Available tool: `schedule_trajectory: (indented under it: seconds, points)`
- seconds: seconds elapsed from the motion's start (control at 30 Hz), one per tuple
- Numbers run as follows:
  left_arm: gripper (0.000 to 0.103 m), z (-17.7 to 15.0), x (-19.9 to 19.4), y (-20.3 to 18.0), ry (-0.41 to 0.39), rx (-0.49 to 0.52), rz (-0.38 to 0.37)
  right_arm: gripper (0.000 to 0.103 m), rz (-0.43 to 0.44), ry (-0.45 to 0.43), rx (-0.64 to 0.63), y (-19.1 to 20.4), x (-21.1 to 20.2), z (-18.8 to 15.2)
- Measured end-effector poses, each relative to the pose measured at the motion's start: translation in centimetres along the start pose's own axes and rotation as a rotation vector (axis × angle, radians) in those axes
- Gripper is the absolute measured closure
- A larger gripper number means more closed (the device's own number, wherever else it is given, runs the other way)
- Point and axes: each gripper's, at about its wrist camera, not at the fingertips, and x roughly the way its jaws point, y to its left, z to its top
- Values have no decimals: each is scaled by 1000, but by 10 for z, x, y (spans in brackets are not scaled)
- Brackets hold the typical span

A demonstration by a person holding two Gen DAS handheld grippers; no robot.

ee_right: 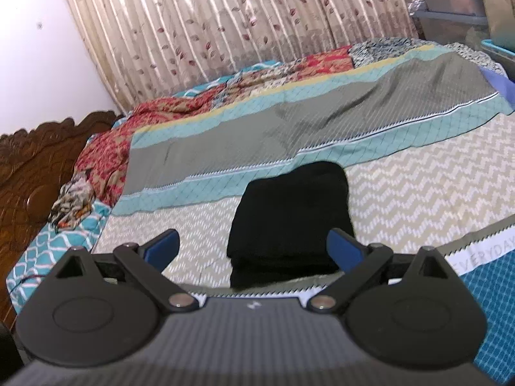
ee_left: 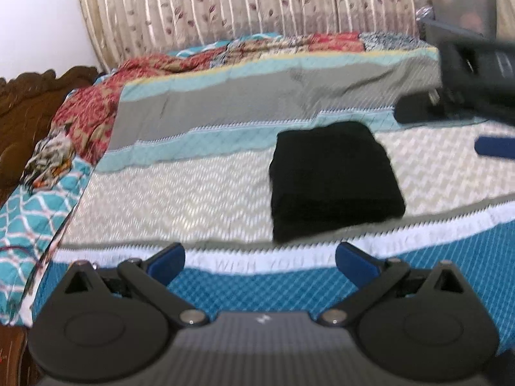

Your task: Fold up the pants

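Observation:
The black pants [ee_left: 334,180] lie folded into a compact rectangle on the patterned bedspread [ee_left: 180,199]. My left gripper [ee_left: 260,260] is open and empty, held above the bed just short of the pants and to their left. In the right wrist view the folded pants [ee_right: 289,218] lie straight ahead. My right gripper [ee_right: 252,246] is open and empty, with its fingers spread at the near edge of the bundle. The right gripper also shows blurred in the left wrist view [ee_left: 482,122], past the pants on the right.
A crumpled red patterned quilt [ee_right: 154,115] lies along the far side of the bed. A carved wooden headboard [ee_right: 35,167] stands at the left. A small multicoloured cloth [ee_right: 72,206] lies by it. A leaf-print curtain [ee_right: 241,19] hangs behind. Storage boxes [ee_left: 463,3] stand at the far right.

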Motion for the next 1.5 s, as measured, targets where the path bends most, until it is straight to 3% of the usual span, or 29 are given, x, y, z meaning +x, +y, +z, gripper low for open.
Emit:
schedule_trajectory:
  seconds: [0.27,0.5,0.87,1.17,1.5]
  points:
    - [0,43,13,-29,-26,7,-8,3,-65,-16,8,-24,-8,7]
    - [0,52,40,-69,13,72,-8,3,-110,-20,-66,-35,0,1]
    - [0,56,105,-126,114,175,-41,3,-196,41,83,-98,25,-6]
    - [0,50,164,-114,211,157,-24,3,-195,138,168,-124,68,-22]
    - [0,46,193,-88,260,104,-18,4,-165,197,137,-111,101,-27]
